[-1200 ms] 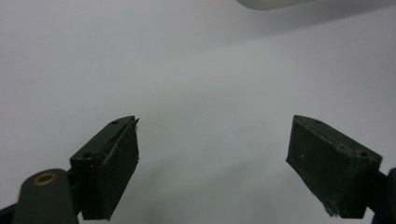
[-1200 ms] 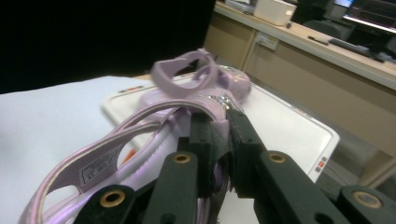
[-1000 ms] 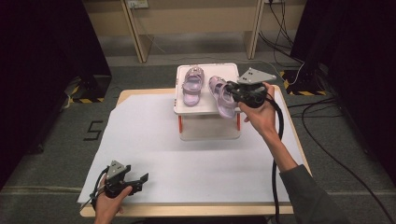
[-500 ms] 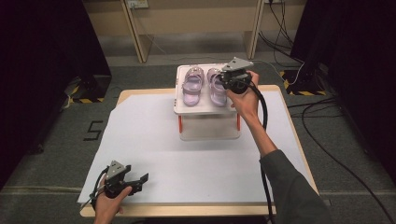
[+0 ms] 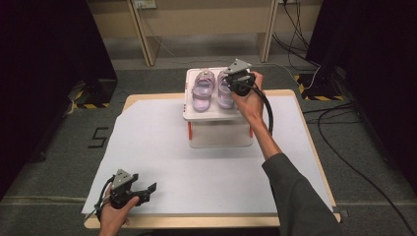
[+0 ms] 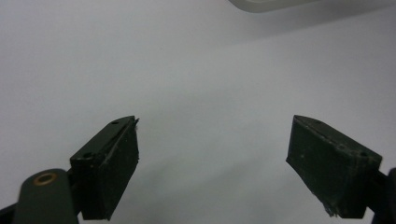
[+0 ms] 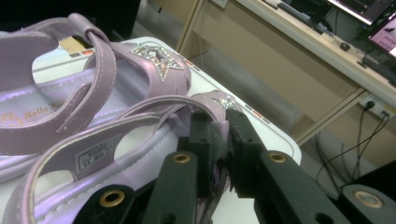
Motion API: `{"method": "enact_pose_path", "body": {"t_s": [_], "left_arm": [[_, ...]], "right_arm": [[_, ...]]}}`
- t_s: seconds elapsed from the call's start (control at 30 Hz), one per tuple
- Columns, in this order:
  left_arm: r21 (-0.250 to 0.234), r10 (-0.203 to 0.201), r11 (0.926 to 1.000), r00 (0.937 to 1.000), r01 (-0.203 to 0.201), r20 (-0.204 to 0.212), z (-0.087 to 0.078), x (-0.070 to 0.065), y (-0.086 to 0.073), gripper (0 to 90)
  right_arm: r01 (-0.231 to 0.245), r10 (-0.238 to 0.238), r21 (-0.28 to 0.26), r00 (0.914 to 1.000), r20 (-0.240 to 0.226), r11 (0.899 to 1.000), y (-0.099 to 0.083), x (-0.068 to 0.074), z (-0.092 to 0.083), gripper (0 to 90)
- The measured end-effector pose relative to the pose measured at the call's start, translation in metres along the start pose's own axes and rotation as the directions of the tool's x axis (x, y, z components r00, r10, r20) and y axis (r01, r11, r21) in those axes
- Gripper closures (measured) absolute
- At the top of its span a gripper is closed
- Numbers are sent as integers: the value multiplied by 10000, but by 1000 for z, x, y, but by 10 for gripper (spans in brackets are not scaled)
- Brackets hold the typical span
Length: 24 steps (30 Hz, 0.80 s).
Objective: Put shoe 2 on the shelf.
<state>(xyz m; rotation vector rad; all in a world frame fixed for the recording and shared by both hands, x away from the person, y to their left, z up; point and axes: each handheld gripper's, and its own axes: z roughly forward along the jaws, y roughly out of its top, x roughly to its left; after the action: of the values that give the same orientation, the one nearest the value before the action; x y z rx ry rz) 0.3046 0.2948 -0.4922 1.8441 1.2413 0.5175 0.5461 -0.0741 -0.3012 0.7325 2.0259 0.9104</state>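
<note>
Your left hand-held gripper [image 5: 147, 189] sits low at the near left corner of the counter [image 5: 314, 147], just above the white sheet [image 5: 196, 162] that covers most of it, and your left hand [image 5: 115, 214] wraps its body from below. In the left gripper view its two black jaws stand wide apart with nothing between them, only bare white sheet beyond. Toward the middle of the counter's far side stands a white tray [image 5: 216, 114] raised on short orange legs [image 5: 189, 131] over a clear box [image 5: 221, 137]. On the tray lie two lilac sandals side by side: the left sandal [image 5: 201, 91] lies free, and the right sandal [image 5: 224, 96] lies just beside it, partly under your right hand [image 5: 250, 101]. Your right hand-held gripper [image 5: 233, 84] reaches over that sandal's far end. In the right gripper view its jaws are pressed nearly together on the strap of the nearer sandal [image 7: 140, 140], beside a glittery star [image 7: 156, 57] on the other sandal's strap. Your right sleeve [image 5: 295, 196] runs back to the near right edge.
</note>
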Motion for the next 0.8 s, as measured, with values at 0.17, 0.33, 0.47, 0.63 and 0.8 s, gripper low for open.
{"method": "enact_pose_path", "body": {"t_s": [0.17,0.33,0.47,0.63,0.8], "left_arm": [[14,-5,10000,10000,5,22,0,0,0,160],[5,-10,10000,10000,10,36,0,0,0,160],[20,-4,10000,10000,4,27,1,0,0,159],[20,6,10000,10000,-6,7,1,0,0,159],[18,-20,10000,10000,20,-5,1,0,0,159]], "right_arm": [[256,-255,188,9996,-77,9995,2,9,3,782],[424,-425,310,9991,29,9986,4,13,5,720],[-58,65,252,9996,-257,9997,1,8,1,619],[-738,710,-416,9954,-643,9964,1,0,-15,555],[-1279,1175,-1015,9878,-1024,9866,-5,-2,-32,528]]}}
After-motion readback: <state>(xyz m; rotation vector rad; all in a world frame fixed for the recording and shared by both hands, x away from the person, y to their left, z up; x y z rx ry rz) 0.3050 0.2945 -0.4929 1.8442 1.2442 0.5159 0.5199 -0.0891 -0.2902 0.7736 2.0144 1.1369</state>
